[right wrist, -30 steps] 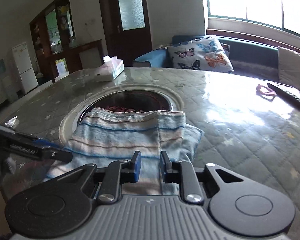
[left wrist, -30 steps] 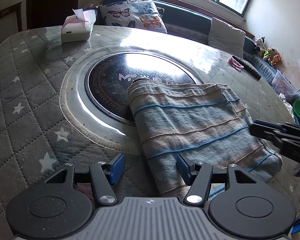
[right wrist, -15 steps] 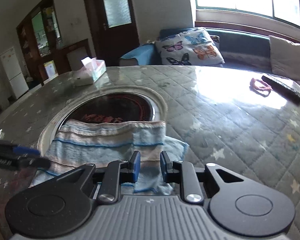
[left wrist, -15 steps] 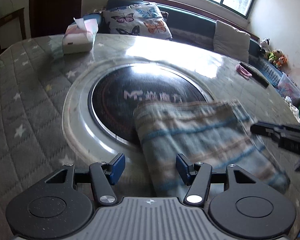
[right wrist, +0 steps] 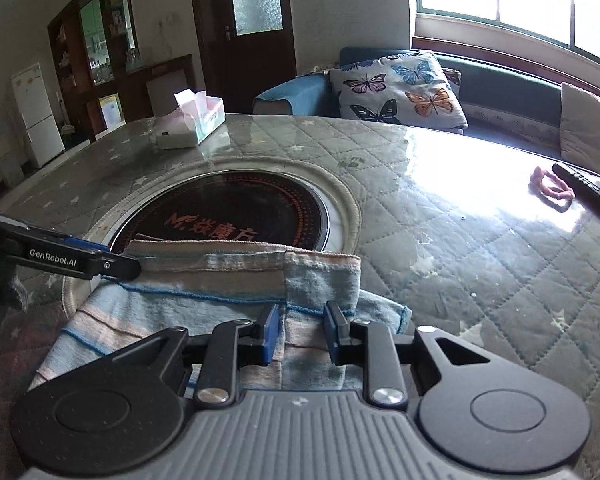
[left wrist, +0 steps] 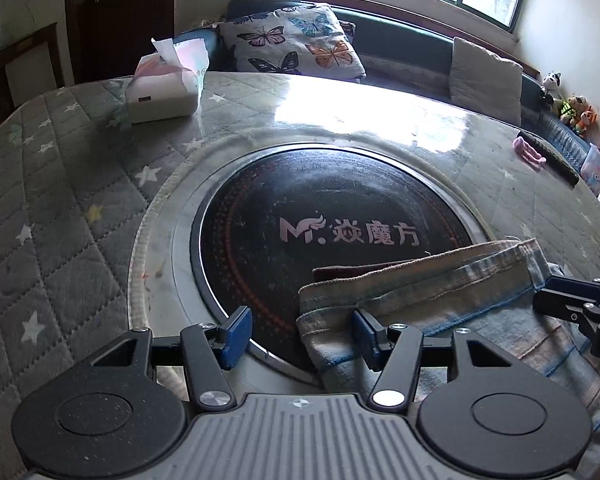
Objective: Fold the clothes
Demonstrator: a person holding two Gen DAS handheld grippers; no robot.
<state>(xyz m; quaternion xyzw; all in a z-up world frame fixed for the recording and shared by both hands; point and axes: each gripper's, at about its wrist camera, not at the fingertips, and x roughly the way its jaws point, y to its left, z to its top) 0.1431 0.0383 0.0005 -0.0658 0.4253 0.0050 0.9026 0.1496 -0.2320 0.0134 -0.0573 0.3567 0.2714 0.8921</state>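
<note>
Striped cloth (right wrist: 228, 280) lies between both grippers' parted fingers (left wrist: 236, 330).

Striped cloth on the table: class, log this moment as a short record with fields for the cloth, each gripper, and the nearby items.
cloth: striped cloth, folded, lying partly over the black round hob
left gripper: open, cloth's corner between its fingers
right gripper: open, straddling the cloth's other end
table: quilted star cover
nearby: tissue box, pink hair tie
</note>
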